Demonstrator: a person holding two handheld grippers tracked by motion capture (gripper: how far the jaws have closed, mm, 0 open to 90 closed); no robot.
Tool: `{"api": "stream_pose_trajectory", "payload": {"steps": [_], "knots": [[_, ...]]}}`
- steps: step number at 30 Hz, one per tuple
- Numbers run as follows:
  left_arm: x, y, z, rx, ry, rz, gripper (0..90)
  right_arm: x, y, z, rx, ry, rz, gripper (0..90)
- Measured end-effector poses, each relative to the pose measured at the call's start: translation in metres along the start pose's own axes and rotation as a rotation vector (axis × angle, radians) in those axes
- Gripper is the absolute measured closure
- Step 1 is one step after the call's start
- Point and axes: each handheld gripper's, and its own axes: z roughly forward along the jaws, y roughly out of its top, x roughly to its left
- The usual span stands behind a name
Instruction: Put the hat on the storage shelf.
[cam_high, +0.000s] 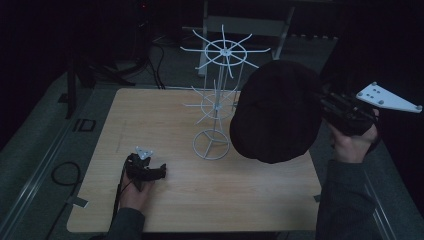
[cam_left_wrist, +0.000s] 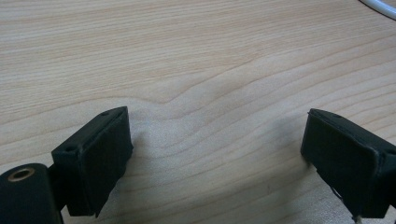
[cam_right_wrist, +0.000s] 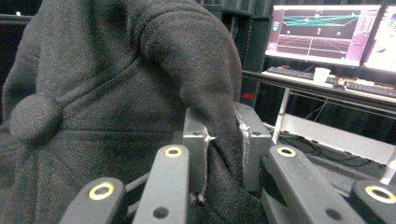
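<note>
High view, from the left: the left claw (cam_high: 159, 171) rests on the pale wooden tabletop (cam_high: 165, 115) near the front left, held by the person's left hand (cam_high: 133, 192), well apart from everything else. In the left gripper view its two black jaws stand wide apart over bare wood grain with nothing between them; it looks parked there to wait, out of the way of the other hand.

Towards the middle of the tabletop stands a white wire display rack (cam_high: 218, 95), a thin upright pole on a round ring base with two tiers of radiating hooks, the larger wheel at the top. Its hooks are bare, which suggests it is where the hat is meant to hang.

Right of the rack, lifted clear of the tabletop, hangs a dark grey, soft woollen cap (cam_high: 276, 112) with a button on its crown. It hangs close beside the rack's right side, its broad crown facing the camera. The right claw (cam_high: 325, 102), in the person's right hand (cam_high: 352, 142) at the far right, grips it by the edge. In the right gripper view the metal jaws are pressed together on a fold of the cap's fabric (cam_right_wrist: 224, 135), so the cloth bunches between them. Holding the cap by the rim lets the open underside stay free, likely so it can be dropped over one of the hooks. Beyond the table a lit monitor (cam_right_wrist: 322, 32) stands on a desk.
</note>
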Motion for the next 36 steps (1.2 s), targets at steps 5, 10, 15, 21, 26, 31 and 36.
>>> {"api": "stream_pose_trajectory", "payload": {"steps": [5,10,15,21,26,31,36], "knots": [[0.000,0.000,0.000,0.001,0.000,0.001,9.2,0.000,0.007,0.009,-0.013,0.016,0.009,76.8],[0.000,0.000,0.000,0.001,0.000,0.001,9.2,0.002,0.014,0.015,-0.022,0.025,0.003,76.8],[0.000,0.000,0.000,0.001,0.000,0.001,9.2,-0.002,0.016,0.031,-0.002,0.039,0.023,76.7],[0.000,0.000,0.000,0.001,0.000,0.002,9.2,-0.005,0.009,0.047,0.040,0.033,0.030,75.8],[0.000,0.000,0.000,0.001,0.001,0.001,9.2,-0.006,0.003,0.056,0.050,0.062,0.047,74.9],[0.000,0.000,0.000,0.000,0.002,0.003,9.2,-0.003,0.002,0.062,0.065,0.076,0.044,74.0],[0.000,0.000,0.000,0.000,0.001,0.002,9.3,0.000,0.001,0.066,0.061,0.083,0.042,73.0]]}}
